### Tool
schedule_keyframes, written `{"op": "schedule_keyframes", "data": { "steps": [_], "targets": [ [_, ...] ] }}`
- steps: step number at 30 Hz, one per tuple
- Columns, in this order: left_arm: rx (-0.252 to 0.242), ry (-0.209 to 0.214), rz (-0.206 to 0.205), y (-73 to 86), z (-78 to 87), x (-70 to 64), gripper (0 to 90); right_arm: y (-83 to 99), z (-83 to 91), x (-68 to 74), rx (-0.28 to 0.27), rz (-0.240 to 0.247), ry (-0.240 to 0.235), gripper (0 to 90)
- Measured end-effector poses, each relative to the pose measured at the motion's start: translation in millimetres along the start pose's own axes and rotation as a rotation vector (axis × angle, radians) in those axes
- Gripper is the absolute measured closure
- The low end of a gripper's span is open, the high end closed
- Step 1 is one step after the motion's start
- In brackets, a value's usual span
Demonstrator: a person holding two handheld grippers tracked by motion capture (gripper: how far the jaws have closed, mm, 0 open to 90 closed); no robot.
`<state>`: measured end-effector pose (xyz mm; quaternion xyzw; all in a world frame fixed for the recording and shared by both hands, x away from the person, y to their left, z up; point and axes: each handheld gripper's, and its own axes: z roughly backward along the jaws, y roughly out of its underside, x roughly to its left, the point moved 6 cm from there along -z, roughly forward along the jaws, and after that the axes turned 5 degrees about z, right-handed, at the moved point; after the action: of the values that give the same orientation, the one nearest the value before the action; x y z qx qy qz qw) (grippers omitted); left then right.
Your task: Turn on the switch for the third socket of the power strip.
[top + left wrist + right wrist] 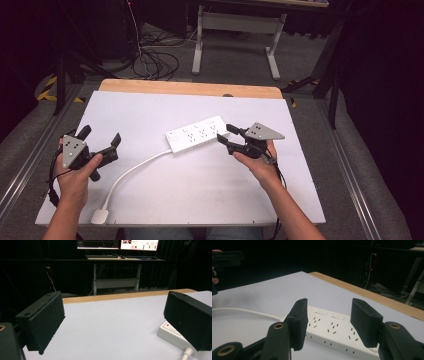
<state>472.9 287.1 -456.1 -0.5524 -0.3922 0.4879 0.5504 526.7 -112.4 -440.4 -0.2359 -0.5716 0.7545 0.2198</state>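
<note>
A white power strip (197, 134) lies flat near the middle of the white table top (150, 107). Its white cable (131, 171) curves toward the near left and ends in a white plug (100, 216) at the front edge. My right gripper (226, 134) is open and its jaws point at the strip's right end, close to it. In the right gripper view the strip (332, 332) lies just beyond the open right gripper (332, 320). My left gripper (101, 136) is open and empty, left of the strip. In the left gripper view, the strip's cable end (170, 333) shows behind the right-hand jaw.
The table's far edge is a bare wooden strip (190, 88). Beyond it stand a grey desk frame (235, 30) and loose cables on the floor (155, 62). Monitors (117, 244) sit on that desk. Metal rails (25, 160) run along both sides.
</note>
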Motion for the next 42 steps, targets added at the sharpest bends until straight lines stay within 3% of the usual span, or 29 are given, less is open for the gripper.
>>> {"op": "schedule_keyframes", "data": {
  "steps": [21, 27, 42],
  "targets": [
    [-0.005, -0.005, 0.003, -0.6, 0.6, 1.3, 4.6, 10.5, 43.1, 2.1, -0.109, -0.009, 0.010, 39.4],
    [-0.006, -0.006, 0.007, -1.0, 0.9, 2.0, 4.5, 16.7, 46.3, 3.4, -0.103, -0.008, 0.018, 36.3],
    [-0.007, -0.012, 0.005, -0.8, 0.8, 2.6, 4.6, 16.3, 45.9, 2.5, -0.117, -0.009, 0.038, 15.6]
  ]
}}
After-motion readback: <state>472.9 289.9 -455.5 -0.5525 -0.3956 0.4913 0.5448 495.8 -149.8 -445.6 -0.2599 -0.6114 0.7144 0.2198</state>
